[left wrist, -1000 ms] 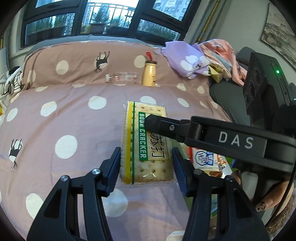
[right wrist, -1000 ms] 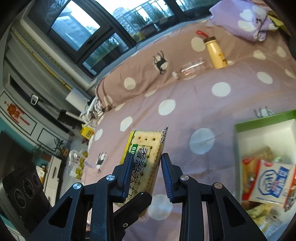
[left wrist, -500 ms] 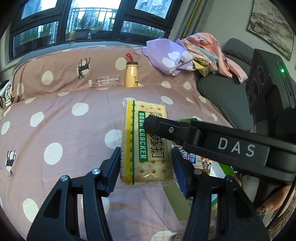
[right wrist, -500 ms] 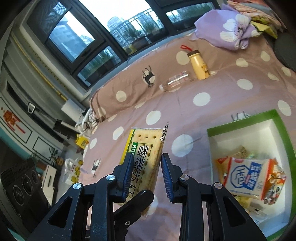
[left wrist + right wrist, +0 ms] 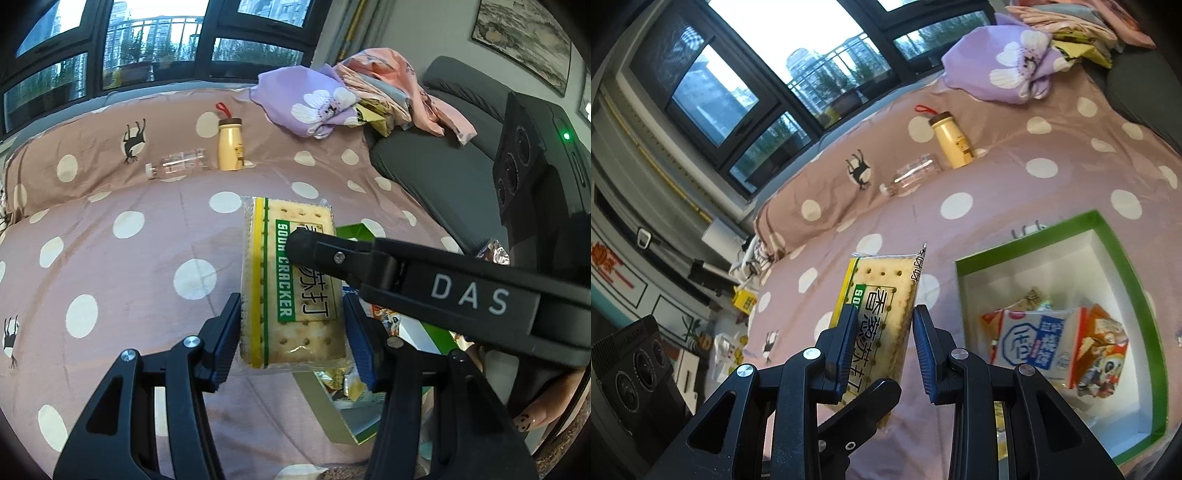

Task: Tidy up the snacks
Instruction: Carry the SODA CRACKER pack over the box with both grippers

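A soda cracker pack with a yellow and green label is held in the air above the polka-dot bed. My left gripper is shut on its two long edges. My right gripper has the same pack between its fingers, with a gap at the right finger; its finger crosses the pack's face in the left wrist view. A green-rimmed white box with several snack packets lies to the right, and shows below the pack in the left wrist view.
A yellow bottle stands and a clear bottle lies at the back of the bed. A purple floral bundle and clothes sit at the back right by a grey sofa. Floor clutter lies left of the bed.
Both grippers have carried the cracker pack to the right, so the green box now sits under and beside it. The hold on the pack looks unchanged.
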### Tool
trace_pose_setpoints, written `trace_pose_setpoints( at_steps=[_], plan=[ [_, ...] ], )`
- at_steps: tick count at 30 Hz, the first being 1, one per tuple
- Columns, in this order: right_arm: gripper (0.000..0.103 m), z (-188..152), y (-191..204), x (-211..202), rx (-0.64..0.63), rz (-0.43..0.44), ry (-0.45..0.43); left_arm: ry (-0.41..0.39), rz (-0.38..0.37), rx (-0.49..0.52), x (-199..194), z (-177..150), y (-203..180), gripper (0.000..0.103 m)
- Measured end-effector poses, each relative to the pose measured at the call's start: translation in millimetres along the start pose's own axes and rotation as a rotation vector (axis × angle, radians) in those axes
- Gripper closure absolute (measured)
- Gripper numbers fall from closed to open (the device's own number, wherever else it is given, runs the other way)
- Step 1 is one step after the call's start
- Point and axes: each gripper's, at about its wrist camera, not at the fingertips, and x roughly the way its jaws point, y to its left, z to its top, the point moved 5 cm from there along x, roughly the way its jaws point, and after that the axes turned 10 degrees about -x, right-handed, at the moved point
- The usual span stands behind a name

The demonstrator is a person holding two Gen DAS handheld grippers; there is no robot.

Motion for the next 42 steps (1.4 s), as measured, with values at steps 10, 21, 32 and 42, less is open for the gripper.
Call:
trace_pose_setpoints(
  at_steps=[10, 21, 32, 42],
  plan=[
    [0.070, -4.6, -24.3, -8.6, 0.039, -0.021, -0.013, 0.031, -0.013, 0.028, 15.9, -3.8, -17.6, 0.049],
    [0.070, -10.4, -47.4, -13.1, 0.076, -0.039, -0.019, 0.063, -0.019, 0.053, 30.9, -9.7, -32.8, 0.049],
    [0.070, -17.7, -68.1, -11.1, 0.122, -0.045, -0.007, 0.096, -0.019, 0.072, 46.5, -18.0, -42.3, 0.049],
    [0.070, -26.3, -84.9, -5.6, 0.151, -0.067, 0.015, 0.141, -0.030, 0.072, 63.4, -25.9, -47.3, 0.049]
  ],
)
